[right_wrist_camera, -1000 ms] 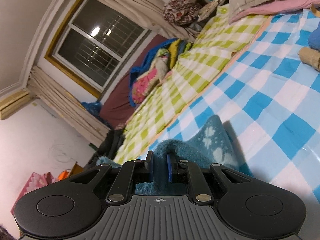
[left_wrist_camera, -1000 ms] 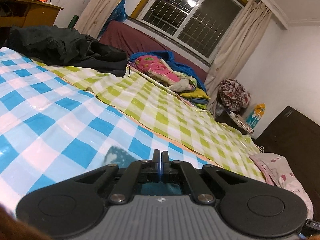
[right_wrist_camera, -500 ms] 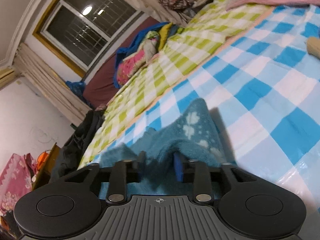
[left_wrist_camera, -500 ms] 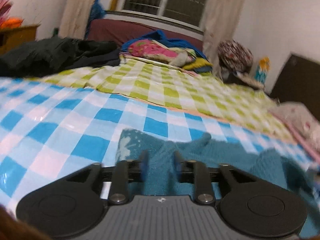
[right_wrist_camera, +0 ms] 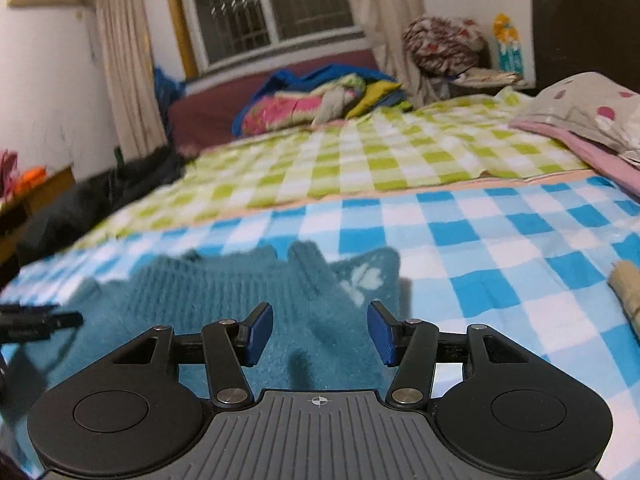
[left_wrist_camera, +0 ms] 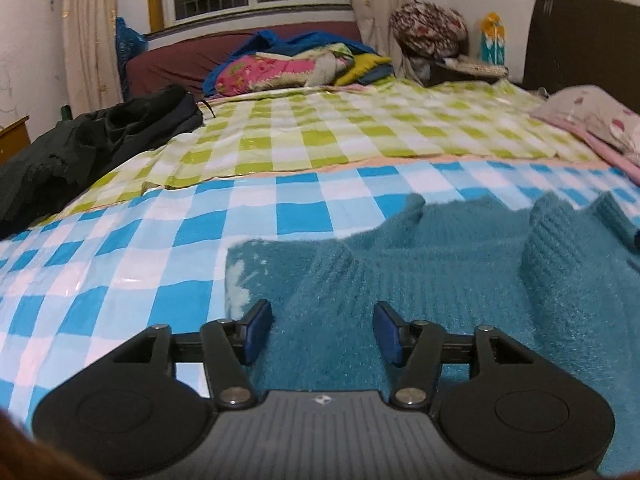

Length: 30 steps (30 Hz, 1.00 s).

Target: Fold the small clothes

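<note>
A fuzzy teal knitted garment [left_wrist_camera: 440, 272] with a pale motif lies rumpled on the blue-and-white checked sheet [left_wrist_camera: 120, 264]. My left gripper [left_wrist_camera: 322, 332] is open just above its left part, with the fabric lying loose between the blue pads. The garment also shows in the right wrist view [right_wrist_camera: 240, 296]. My right gripper [right_wrist_camera: 320, 334] is open over its right part, holding nothing. The tip of the left gripper [right_wrist_camera: 32, 322] shows at the left edge of the right wrist view.
A green checked sheet [left_wrist_camera: 360, 132] covers the far half of the bed. Black clothes [left_wrist_camera: 92, 140] lie at the left, a colourful pile [left_wrist_camera: 288, 68] at the back, pink pillows [left_wrist_camera: 592, 120] at the right. A tan rolled item [right_wrist_camera: 628, 288] lies right of the garment.
Both grippers were shut on the teal garment and held it up; they have opened and let it go. It now lies on the sheet, and both views have levelled out.
</note>
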Tool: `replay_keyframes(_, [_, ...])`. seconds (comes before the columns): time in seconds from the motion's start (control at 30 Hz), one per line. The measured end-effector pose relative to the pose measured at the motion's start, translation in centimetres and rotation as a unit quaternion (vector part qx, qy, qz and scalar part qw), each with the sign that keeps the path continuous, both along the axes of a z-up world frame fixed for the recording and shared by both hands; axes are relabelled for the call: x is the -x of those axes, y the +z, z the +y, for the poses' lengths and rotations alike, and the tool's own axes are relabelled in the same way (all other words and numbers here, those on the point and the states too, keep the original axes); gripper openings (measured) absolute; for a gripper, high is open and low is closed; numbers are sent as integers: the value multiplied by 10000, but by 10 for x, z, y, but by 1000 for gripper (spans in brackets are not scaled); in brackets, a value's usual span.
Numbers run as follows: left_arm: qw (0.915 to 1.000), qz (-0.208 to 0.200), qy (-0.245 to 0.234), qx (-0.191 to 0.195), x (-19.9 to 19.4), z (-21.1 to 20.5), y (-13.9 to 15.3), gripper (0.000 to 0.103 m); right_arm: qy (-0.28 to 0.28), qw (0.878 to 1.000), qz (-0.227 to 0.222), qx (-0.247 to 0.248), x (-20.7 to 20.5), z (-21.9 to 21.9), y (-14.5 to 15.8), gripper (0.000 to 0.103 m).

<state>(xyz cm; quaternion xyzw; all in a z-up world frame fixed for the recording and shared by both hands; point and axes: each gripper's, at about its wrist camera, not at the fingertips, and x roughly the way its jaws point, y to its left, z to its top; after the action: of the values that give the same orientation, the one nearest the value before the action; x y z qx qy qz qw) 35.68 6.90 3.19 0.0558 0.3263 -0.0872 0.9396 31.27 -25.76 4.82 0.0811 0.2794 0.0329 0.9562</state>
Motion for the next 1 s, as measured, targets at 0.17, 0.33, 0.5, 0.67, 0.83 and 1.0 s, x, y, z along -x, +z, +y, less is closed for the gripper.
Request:
replay_keyframes(0.17, [9998,134,-118,-59,-6,1,2,67,262,9993,195,194,-20,5,-2,50])
replay_keyframes(0.33, [9995,163,-251,-40,-3,-1,3,55,324,9988,260,277,-22,7,-6,43])
replay_keyframes(0.5, [9995,206,-238,-37,-3,-2,6,31,309,9986,362,211,-25,5,-6,36])
replay_keyframes(0.67, [9998,-18,-142,134,7,2,18,18,278,9987,402,115,-25,1,-3,12])
replay_keyframes(0.83, [9977,-493,46,471,23,13,42,18,194,9991,-63,-368,-8,-7,24,10])
replay_keyframes(1.0, [9913,-955,372,827,24,32,66,17,27,9954,-633,-712,0,-12,53,10])
